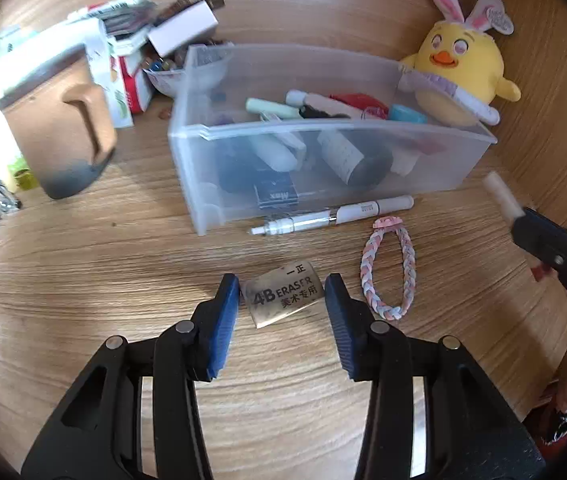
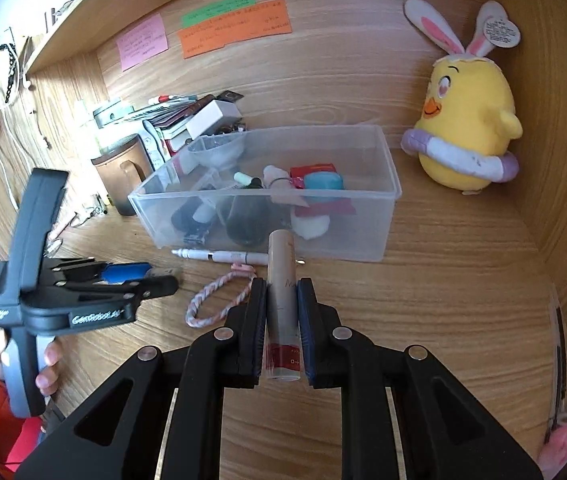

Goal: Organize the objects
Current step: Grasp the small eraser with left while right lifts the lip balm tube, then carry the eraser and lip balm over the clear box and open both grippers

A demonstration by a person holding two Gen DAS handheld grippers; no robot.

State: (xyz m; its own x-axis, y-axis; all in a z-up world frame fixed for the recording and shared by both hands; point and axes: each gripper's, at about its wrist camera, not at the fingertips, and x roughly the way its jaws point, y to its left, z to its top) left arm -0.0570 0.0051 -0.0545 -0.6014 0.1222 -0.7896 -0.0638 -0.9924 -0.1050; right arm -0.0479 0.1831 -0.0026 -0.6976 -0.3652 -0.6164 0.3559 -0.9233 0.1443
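Wooden desk [image 1: 83,264]: pale grain, boxed in by wooden walls at the back and right.
Left gripper [image 1: 282,312]: jaws spread wide, one blue pad on each side of an eraser; the left pad looks to touch it, the right pad stands just clear.
Eraser [image 1: 281,294]: flat on the desk, printed "4B ERASER", lying near the front of a clear bin.
Right gripper [image 2: 282,320]: jaws pinching a slim beige tube with a red band, held above the desk in front of the bin.
Tube [image 2: 281,300]: pointing away from the camera toward the bin.
Clear bin [image 1: 423,160]: translucent plastic, holding a jumble of small items.
White pen [image 1: 335,216]: lying along the bin's front wall.
Braided bracelet [image 1: 389,268]: pink and white loop, just right of the eraser.
Plush chick [image 2: 467,120]: yellow with bunny ears, behind the bin to the right.
Brown mug [image 1: 59,140]: left of the bin.
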